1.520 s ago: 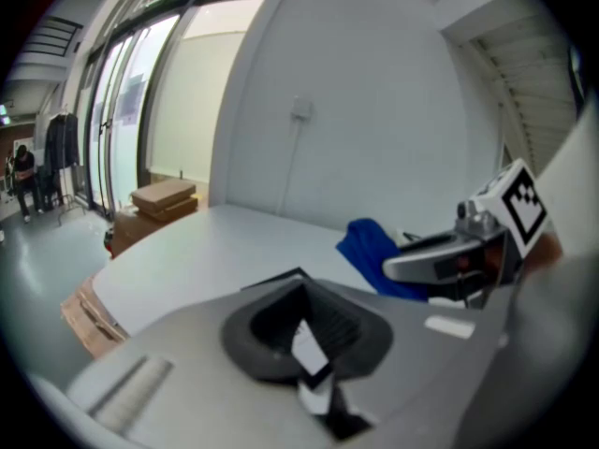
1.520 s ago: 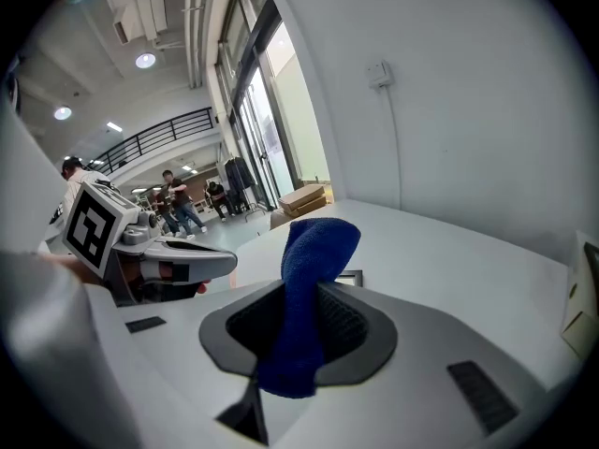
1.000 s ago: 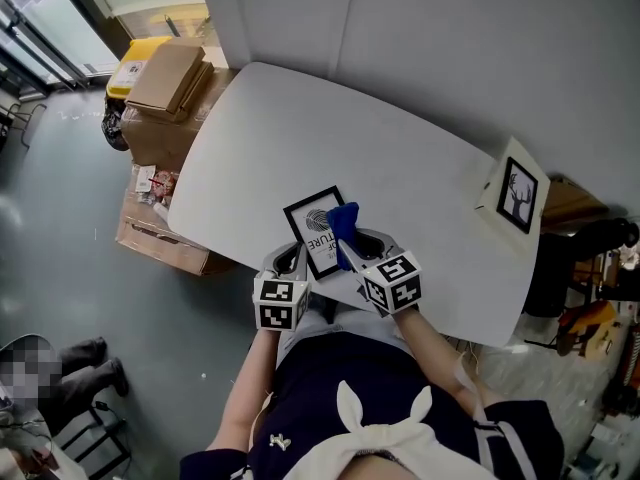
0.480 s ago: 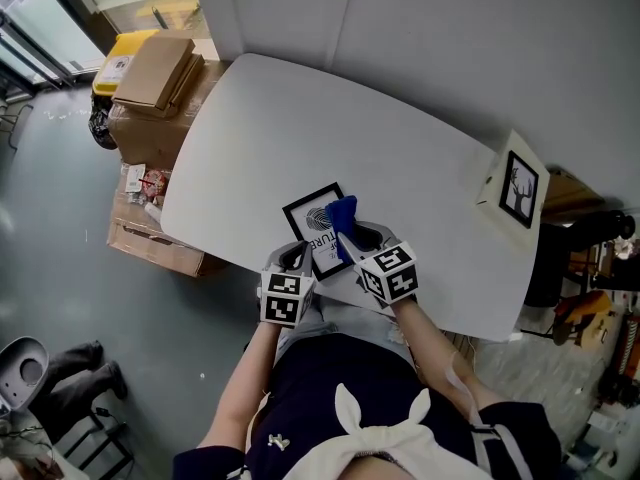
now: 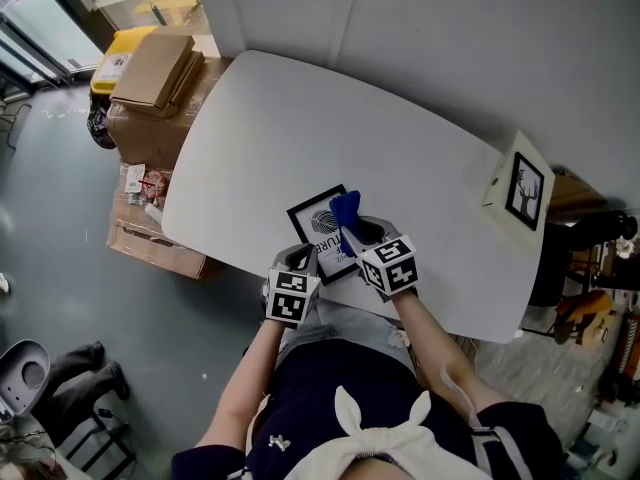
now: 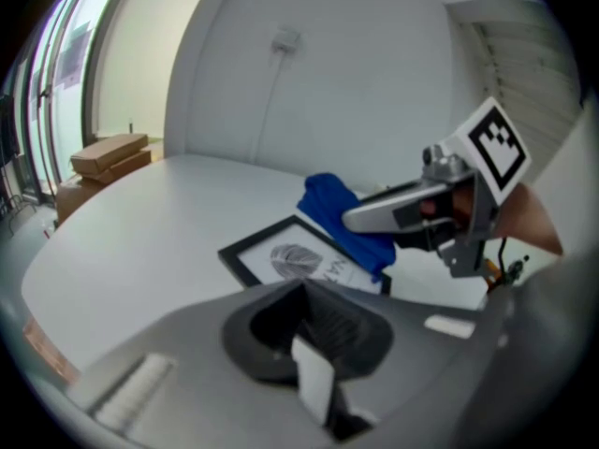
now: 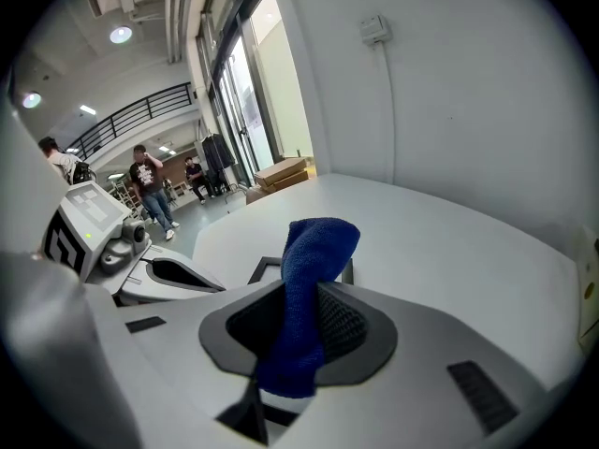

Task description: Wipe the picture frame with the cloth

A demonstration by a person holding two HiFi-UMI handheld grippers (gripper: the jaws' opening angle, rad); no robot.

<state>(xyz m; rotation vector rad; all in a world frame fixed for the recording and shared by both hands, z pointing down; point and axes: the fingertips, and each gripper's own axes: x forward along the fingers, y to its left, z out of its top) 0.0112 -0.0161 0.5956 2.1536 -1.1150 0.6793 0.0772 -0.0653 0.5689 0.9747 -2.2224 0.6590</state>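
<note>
Picture frame (image 5: 318,222) partly under cloth (image 5: 345,208)

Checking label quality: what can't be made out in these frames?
Head view: picture frame near edge under left gripper and right gripper; print too small.
Left gripper view: gripper body hides the frame's near corner, so its grip is unclear.
Right gripper view: gripper body hides where the cloth meets the frame.

- Table (image 5: 330,138) surface far and left of the picture frame (image 5: 318,220): open for passage.
- Near edge: left gripper (image 5: 299,264) and right gripper (image 5: 352,232) flank the frame closely.
- Far right edge: second frame (image 5: 523,190) stands upright.
</note>
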